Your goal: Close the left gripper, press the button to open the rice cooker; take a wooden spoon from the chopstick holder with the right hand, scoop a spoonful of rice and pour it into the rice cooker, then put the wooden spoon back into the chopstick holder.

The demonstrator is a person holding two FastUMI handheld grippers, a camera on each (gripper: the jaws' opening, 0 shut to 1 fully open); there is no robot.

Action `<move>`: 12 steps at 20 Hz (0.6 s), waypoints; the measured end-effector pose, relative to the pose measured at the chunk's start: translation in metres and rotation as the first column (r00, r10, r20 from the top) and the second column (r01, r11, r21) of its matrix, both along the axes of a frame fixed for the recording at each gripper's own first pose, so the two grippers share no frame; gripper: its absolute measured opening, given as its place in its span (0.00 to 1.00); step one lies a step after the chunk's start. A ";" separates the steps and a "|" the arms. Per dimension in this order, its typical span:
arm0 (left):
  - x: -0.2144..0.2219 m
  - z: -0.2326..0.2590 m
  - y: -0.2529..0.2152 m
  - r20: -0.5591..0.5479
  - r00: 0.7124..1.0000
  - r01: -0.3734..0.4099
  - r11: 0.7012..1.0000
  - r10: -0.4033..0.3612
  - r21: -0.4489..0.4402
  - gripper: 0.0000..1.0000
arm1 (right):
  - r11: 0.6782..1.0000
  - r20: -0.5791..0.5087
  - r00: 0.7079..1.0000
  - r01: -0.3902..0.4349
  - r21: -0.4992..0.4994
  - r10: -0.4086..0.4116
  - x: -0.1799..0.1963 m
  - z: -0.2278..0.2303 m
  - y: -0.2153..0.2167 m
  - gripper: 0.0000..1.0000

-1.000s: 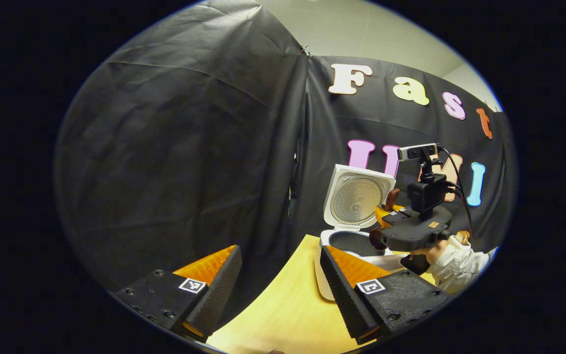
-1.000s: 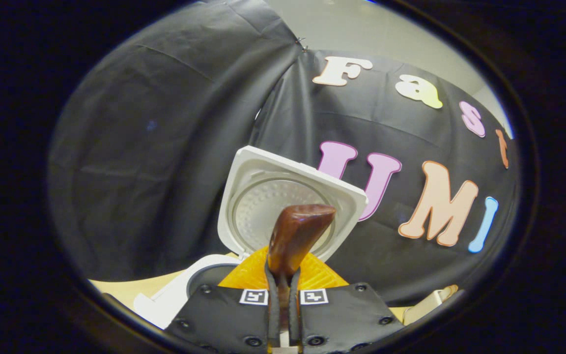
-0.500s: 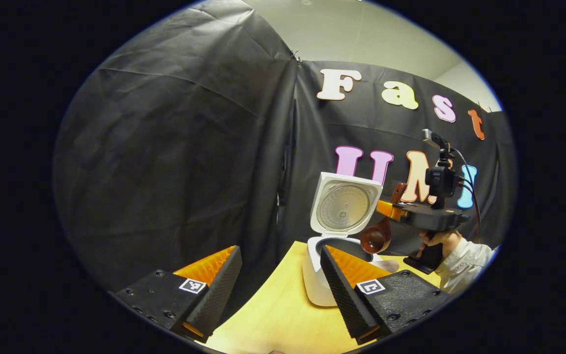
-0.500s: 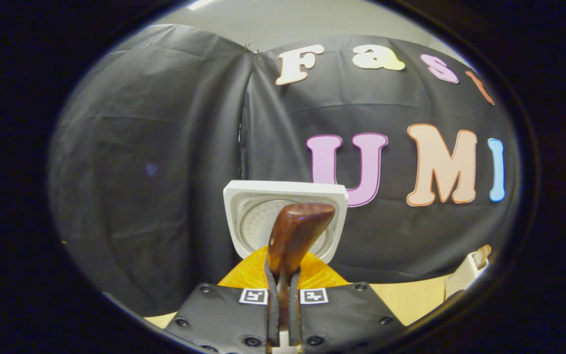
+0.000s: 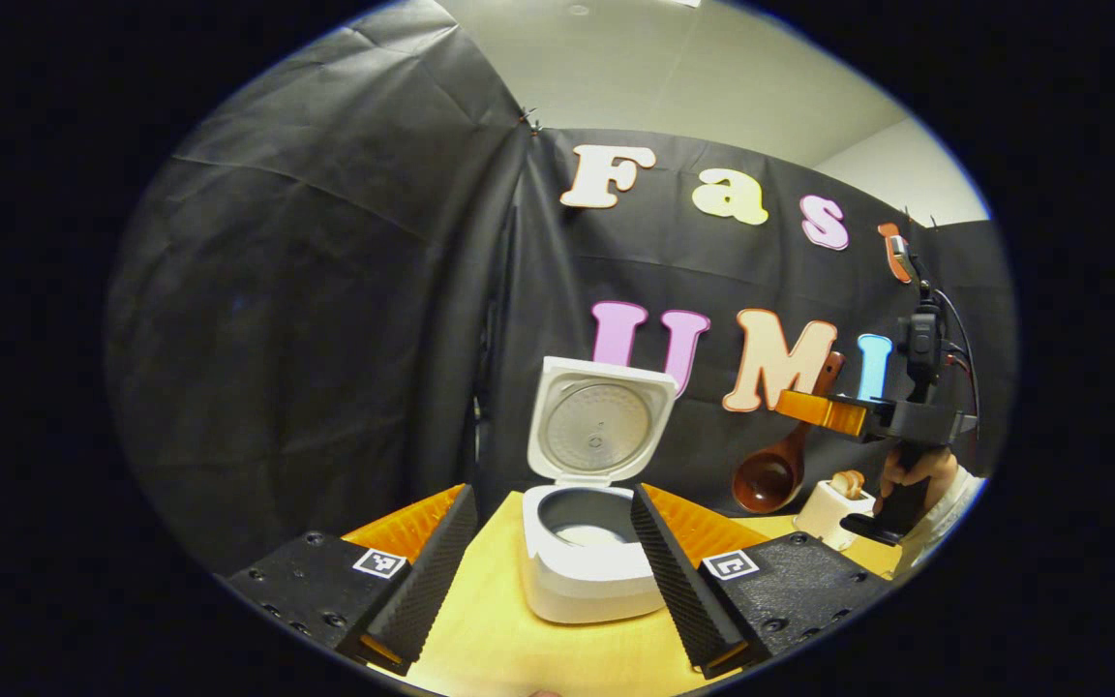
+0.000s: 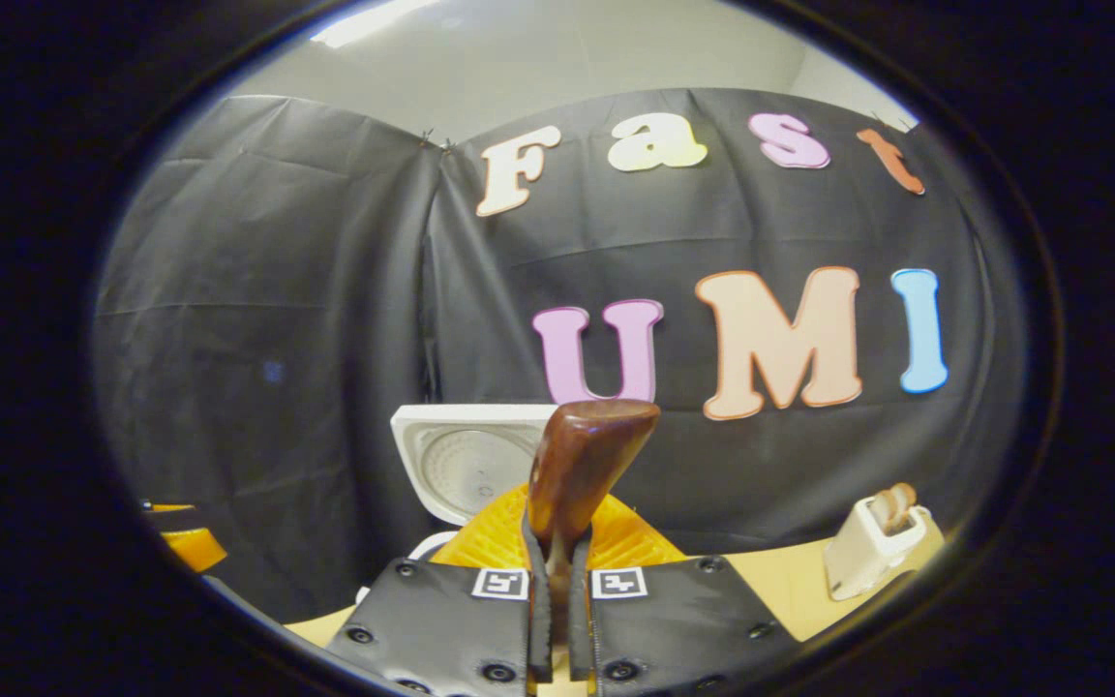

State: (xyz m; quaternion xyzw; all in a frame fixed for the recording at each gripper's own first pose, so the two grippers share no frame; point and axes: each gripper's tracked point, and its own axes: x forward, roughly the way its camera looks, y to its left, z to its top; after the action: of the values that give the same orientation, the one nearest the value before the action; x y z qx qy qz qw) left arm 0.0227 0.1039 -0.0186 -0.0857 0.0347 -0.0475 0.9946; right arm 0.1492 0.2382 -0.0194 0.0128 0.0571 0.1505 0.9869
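Pale wooden table (image 5: 499, 639), black cloth walls; left gripper (image 5: 548, 561) gapes wide, empty; right gripper (image 6: 557, 620) clamps the wooden spoon (image 6: 582, 465).

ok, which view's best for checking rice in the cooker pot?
Left gripper view: it looks down into the open rice cooker, where a pale patch lies in the dark pot. The right gripper view catches just the raised lid; the shut fingers and wooden spoon block the pot.
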 end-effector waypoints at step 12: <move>0.023 0.038 -0.101 0.083 0.987 0.139 0.990 -0.140 0.021 0.93 | 0.968 -0.025 0.968 0.249 -0.036 -0.250 -0.049 0.007 -0.196 0.10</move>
State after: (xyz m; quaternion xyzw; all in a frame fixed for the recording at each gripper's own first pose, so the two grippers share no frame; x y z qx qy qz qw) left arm 0.0453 0.0032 0.0198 -0.0735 -0.0012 -0.1202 0.9900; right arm 0.0999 0.0426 -0.0127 0.0061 0.0716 0.0240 0.9971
